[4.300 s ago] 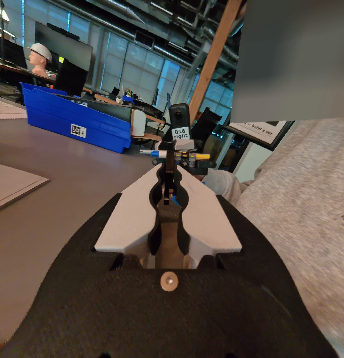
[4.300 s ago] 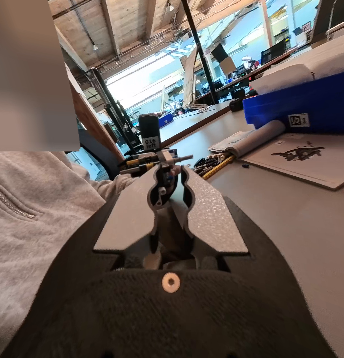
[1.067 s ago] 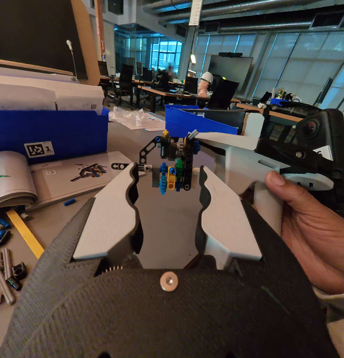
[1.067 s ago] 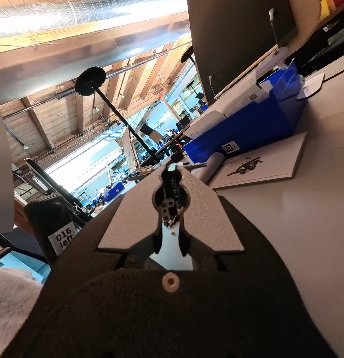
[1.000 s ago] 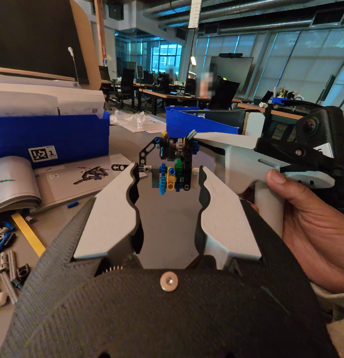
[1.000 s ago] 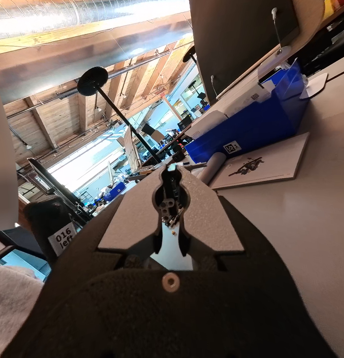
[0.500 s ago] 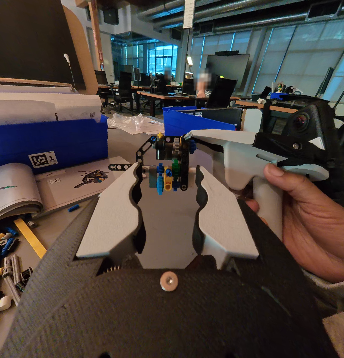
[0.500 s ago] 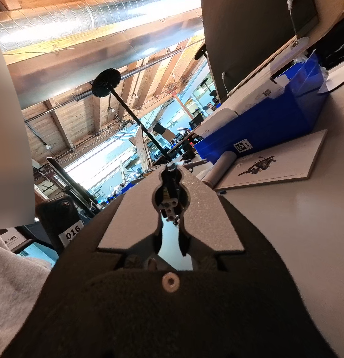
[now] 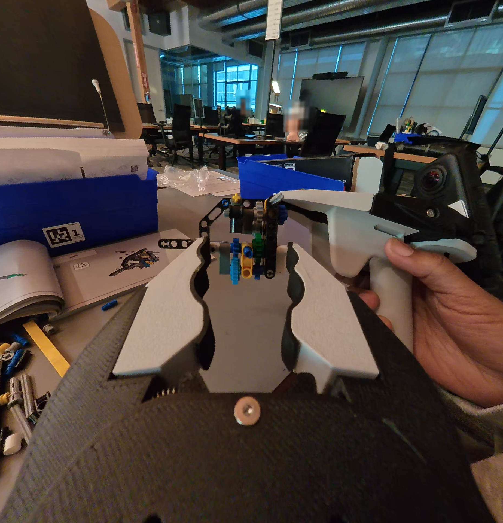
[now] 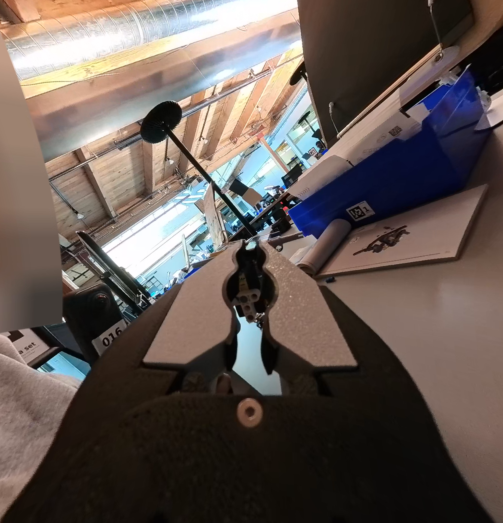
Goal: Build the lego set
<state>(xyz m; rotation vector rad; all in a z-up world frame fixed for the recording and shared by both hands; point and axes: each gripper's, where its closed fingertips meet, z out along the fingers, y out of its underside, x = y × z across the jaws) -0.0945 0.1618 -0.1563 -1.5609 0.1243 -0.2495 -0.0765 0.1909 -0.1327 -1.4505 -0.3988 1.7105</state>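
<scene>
The lego assembly [image 9: 248,240], black beams with blue, yellow, green and grey gears, hangs in the air above the grey table [image 9: 244,325]. My right gripper [image 9: 275,199] comes in from the right in the left wrist view, held by a hand [image 9: 454,319], and is shut on the assembly's top edge. In the right wrist view my right gripper [image 10: 248,249] is shut, with the assembly [image 10: 248,300] between its fingers. My left gripper [image 9: 246,249] is open and empty, its fingers on either side of the assembly's lower part, not touching it.
An open instruction booklet [image 9: 97,271] lies left on the table; it also shows in the right wrist view [image 10: 400,243]. Behind it stands a blue bin [image 9: 74,209]. Loose lego parts [image 9: 15,382] and a yellow strip [image 9: 46,348] lie at the left. Another blue bin [image 9: 273,175] stands behind. Tip to tip, the grippers are about 5 cm apart.
Since 4.3 s ago my left gripper has let go of the assembly and opened. In the last second the assembly has come nearer to the open left fingers; the right gripper stays shut on it.
</scene>
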